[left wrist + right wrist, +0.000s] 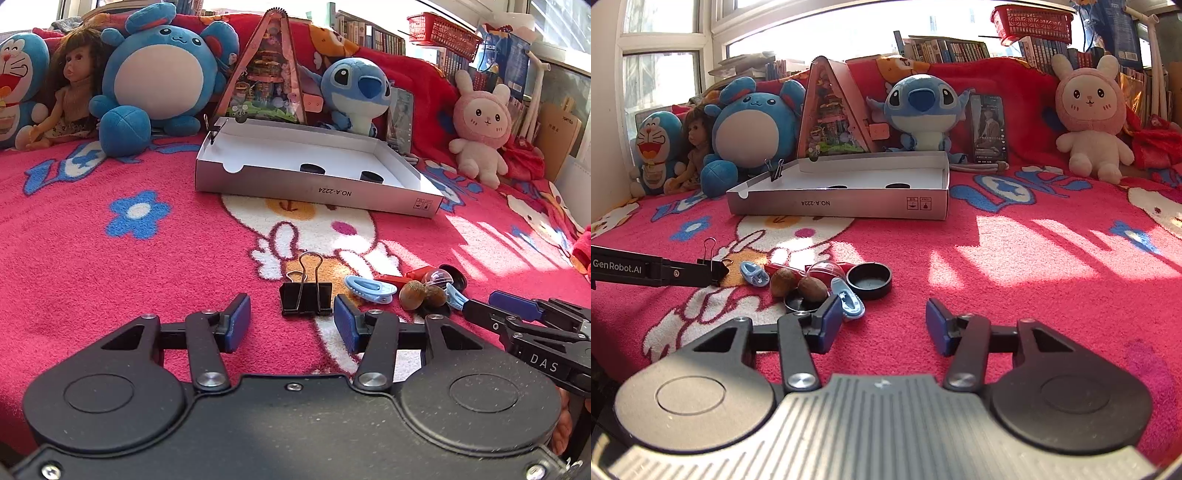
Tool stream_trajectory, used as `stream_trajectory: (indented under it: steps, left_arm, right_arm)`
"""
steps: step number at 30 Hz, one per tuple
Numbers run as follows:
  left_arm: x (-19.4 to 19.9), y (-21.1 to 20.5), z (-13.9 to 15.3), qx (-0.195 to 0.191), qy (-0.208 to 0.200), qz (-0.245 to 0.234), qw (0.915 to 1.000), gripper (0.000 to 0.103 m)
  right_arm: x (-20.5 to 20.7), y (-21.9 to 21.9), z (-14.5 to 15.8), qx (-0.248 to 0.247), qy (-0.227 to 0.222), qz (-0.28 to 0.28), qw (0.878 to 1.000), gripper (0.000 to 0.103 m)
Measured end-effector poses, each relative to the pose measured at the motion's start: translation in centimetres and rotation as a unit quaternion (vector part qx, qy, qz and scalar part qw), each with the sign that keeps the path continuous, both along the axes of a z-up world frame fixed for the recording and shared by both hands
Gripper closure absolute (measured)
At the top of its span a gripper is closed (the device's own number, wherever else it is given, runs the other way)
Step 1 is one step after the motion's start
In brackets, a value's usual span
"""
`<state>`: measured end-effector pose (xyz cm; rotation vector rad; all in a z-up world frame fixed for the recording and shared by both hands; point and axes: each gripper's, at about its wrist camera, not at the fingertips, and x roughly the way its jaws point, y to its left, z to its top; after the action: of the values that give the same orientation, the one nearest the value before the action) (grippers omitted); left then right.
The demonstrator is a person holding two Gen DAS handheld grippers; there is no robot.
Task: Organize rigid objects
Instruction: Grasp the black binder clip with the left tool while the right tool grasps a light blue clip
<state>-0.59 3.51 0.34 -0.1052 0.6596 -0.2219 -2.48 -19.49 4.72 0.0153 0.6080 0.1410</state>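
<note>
Both cameras sit low over the red blanket (92, 258), each looking forward and slightly down along its own fingers toward the far row of plush toys. The left view stands just left of the right one (each catches the other's gripper at its edge). Both share the open box (317, 184) (842, 203) and the near clutter.

Fuzzy blanket (110, 266); glossy cardboard box (317, 188)
</note>
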Motion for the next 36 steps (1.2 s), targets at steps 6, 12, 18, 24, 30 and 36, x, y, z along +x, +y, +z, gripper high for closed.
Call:
stream_trajectory:
  steps: [6, 12, 18, 24, 30, 36]
  left_arm:
    - [0.6, -0.7, -0.1, -0.001, -0.001, 0.002, 1.0, 0.061]
    - [1.2, -0.9, -0.3, 0.001, -0.002, 0.005, 1.0, 0.069]
    - [1.2, -1.0, -0.2, 0.003, -0.003, 0.003, 1.0, 0.071]
    - [1.2, -1.0, -0.2, 0.003, -0.004, 0.004, 1.0, 0.071]
    - [1.2, -1.1, -0.2, 0.004, -0.005, 0.006, 1.0, 0.071]
    - [1.2, -1.0, -0.2, 0.001, -0.005, 0.01, 0.9999, 0.071]
  right_arm:
    - [0.4, 0.9, -0.2, -0.009, 0.001, 0.012, 1.0, 0.053]
    - [1.1, 1.6, -0.3, -0.016, 0.004, 0.014, 1.0, 0.059]
    - [1.3, 1.3, -0.1, -0.028, 0.01, 0.006, 1.0, 0.063]
    - [1.3, -0.5, 0.1, -0.027, 0.018, -0.035, 0.999, 0.062]
    - [1.3, -1.5, 0.6, 0.013, 0.02, -0.049, 0.999, 0.061]
    - [1.7, -0.3, 0.6, 0.033, 0.018, -0.039, 0.999, 0.049]
